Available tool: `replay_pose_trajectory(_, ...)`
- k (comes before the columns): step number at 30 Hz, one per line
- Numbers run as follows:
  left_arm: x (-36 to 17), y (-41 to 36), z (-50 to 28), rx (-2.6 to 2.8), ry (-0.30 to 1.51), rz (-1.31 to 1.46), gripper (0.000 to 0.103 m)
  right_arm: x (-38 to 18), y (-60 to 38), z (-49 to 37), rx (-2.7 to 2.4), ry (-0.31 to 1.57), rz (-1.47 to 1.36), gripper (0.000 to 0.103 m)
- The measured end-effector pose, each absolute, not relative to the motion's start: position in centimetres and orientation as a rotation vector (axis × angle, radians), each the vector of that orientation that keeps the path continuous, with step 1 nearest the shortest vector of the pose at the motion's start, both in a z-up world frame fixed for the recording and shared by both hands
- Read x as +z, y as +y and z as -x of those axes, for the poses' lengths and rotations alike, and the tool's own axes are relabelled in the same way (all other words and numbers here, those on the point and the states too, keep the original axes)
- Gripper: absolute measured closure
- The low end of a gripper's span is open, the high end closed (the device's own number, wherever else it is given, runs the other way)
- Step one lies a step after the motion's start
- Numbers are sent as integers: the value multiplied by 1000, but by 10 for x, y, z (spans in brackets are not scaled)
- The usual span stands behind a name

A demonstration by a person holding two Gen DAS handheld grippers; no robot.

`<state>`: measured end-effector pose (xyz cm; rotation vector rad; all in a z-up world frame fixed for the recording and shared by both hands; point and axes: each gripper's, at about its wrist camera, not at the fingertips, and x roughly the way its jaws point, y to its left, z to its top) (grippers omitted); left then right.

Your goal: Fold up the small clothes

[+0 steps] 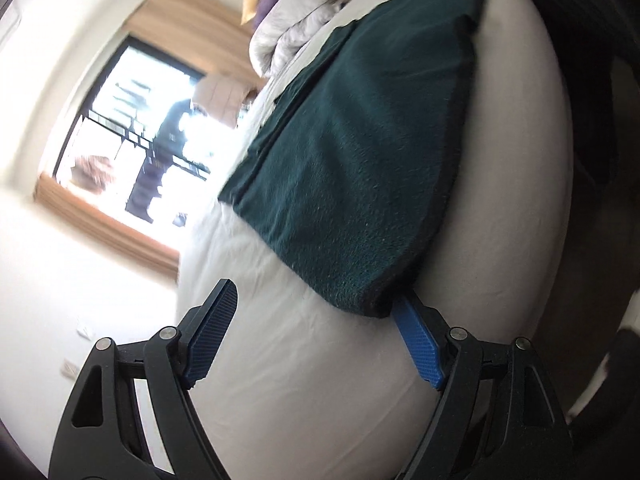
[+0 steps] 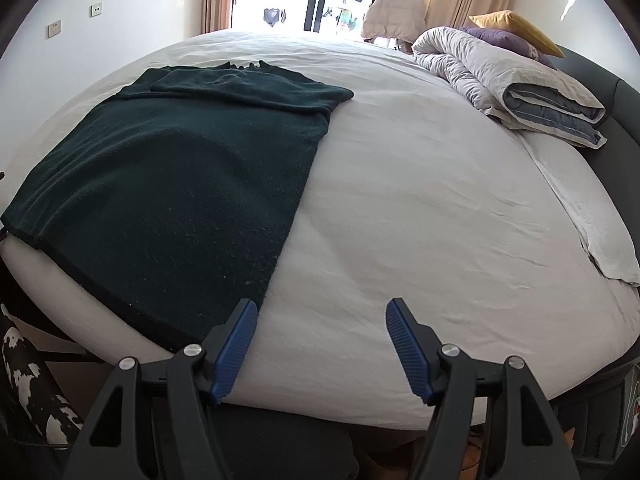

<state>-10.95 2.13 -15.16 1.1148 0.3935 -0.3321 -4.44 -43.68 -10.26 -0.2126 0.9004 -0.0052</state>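
A dark green garment (image 2: 172, 184) is laid flat on the white sheet of the bed (image 2: 420, 208), on the left half of the mattress as seen from the right wrist view. Its near hem runs along the mattress edge, and its far end is folded over on itself into a narrower band.

The left gripper (image 1: 316, 300) is seen rolled to one side, so the room appears tilted in its view. Its jaws are spread wide. One blue pad (image 1: 416, 336) touches, or is partly covered by, the near corner of the garment; the other pad is apart from it, over bare sheet. The fabric is not pinched.

The right gripper (image 2: 322, 314) is held over the near edge of the bed, with its jaws wide apart and nothing between them. Its left fingertip (image 2: 244, 316) is just beside the garment's right edge.

A rolled grey quilt (image 2: 520, 88) and pillows (image 2: 516, 28) are placed at the far right of the bed.
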Motion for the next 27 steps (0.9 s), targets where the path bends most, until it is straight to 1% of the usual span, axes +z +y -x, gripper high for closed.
replay_pose_trajectory(4, -165, 23, 119, -336, 266, -1262, 24, -104, -437, 46, -12, 906, 213, 33)
replay_pose_trajectory(11, -178, 33, 130, -320, 117, -1399, 24, -103, -437, 48, -23, 904, 206, 33)
replay_pose_trajectory(20, -184, 43, 149, -407, 46, -1424, 25, -105, -425, 43, -10, 909, 203, 33)
replay_pose_trajectory(24, -187, 46, 140, -401, 52, -1435, 24, -104, -417, 39, -4, 907, 204, 33)
replay_pose_trajectory(27, -190, 47, 137, -423, 10, -1472, 22, -102, -410, 38, 8, 900, 211, 33)
